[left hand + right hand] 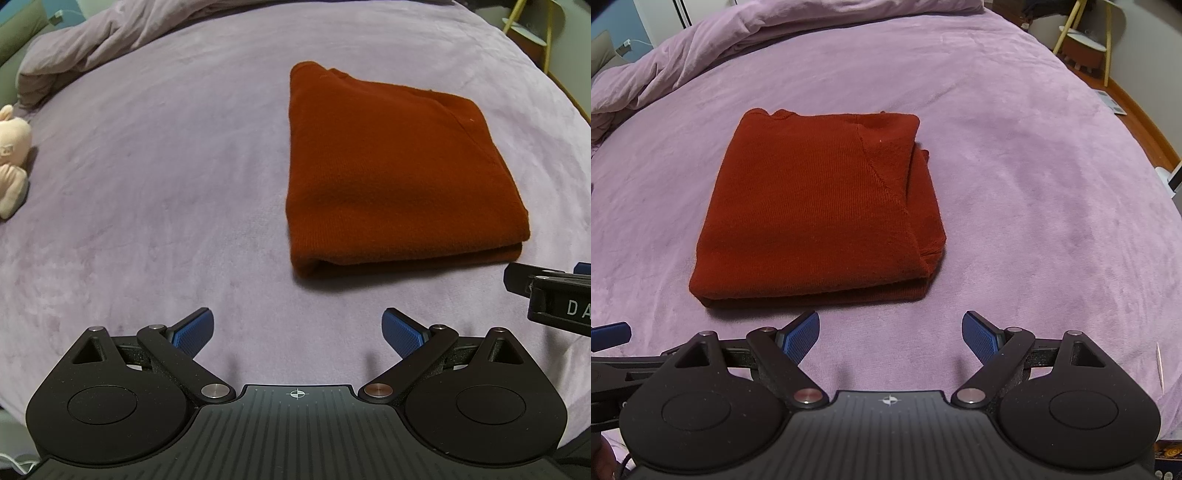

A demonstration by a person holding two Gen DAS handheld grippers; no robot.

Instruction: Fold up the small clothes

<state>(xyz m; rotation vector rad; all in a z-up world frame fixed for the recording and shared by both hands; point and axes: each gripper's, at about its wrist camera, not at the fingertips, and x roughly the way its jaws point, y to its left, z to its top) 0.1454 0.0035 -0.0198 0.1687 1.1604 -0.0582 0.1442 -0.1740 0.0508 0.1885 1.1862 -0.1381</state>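
Lilac plush covers the whole bed (1015,155), and a rumpled duvet (713,44) of the same colour is bunched at its far side. On the flat middle of the bed lies the rust-red knitted garment (816,206), already folded into a thick, nearly square packet. Its folded edge faces the grippers, and along its right side the layers show a little unevenly, with one inner layer sticking out past the top one.

Both tools hover just short of the near edge of the packet and do not touch it. The left gripper (297,332) has its blue pads spread wide with only bed cover between them. The right gripper (891,334) is the same: jaws wide apart, nothing held.

I judge that the folding is finished or nearly so, and what remains is tidying. To do this well, I would press the top gently flat and push the loose layer on the right side inward, so the edges line up. The knit is soft and thick, so a hard pinch could drag the upper layers and open the fold again.

Far to the left, a small pale plush toy (13,158) sits well apart from the work.
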